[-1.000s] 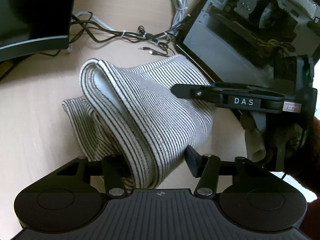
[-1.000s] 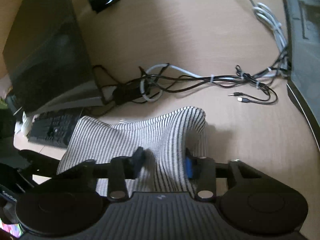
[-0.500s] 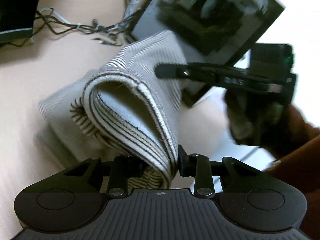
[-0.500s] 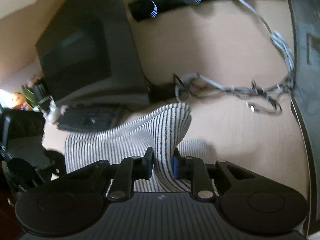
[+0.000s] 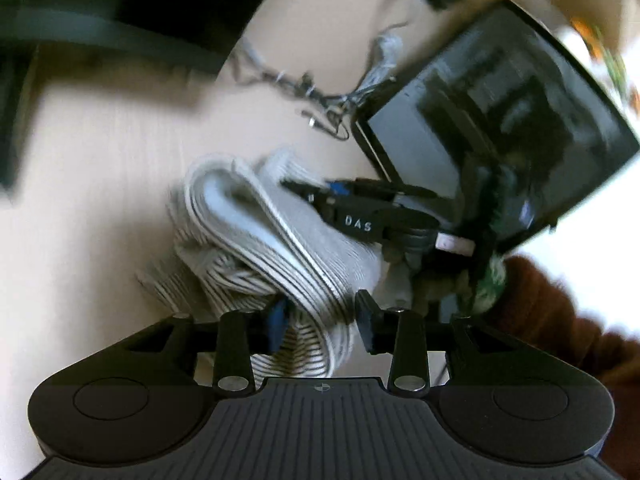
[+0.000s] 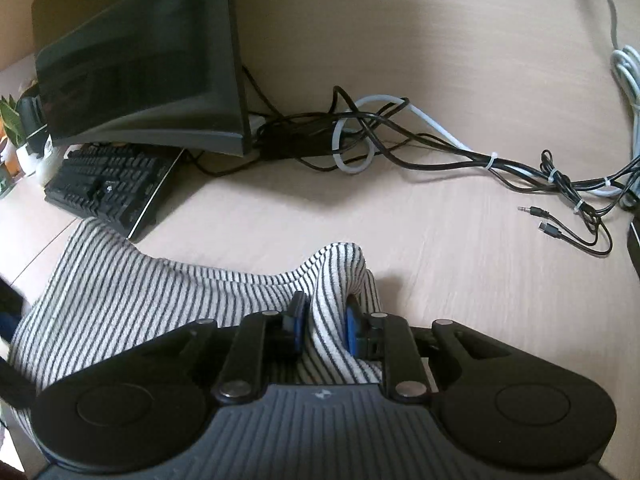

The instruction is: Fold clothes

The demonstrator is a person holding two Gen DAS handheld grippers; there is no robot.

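You are mid-fold: your right gripper (image 6: 323, 326) has its jaws clamped on the striped grey-and-white knit garment (image 6: 168, 300), your left gripper (image 5: 320, 326), blurred, seemingly loosening on a bunched fold, so next lay it flat on the pale wooden desk (image 6: 460, 248).

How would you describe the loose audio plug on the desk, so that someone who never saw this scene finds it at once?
Start at the dark monitor standing on the wooden desk and follow the bundle of cables away from it, towards the right of the right wrist view. Two loose ends lie there beyond the striped cloth. The audio plug is the farther one, with a thin metal pin, not a flat connector.
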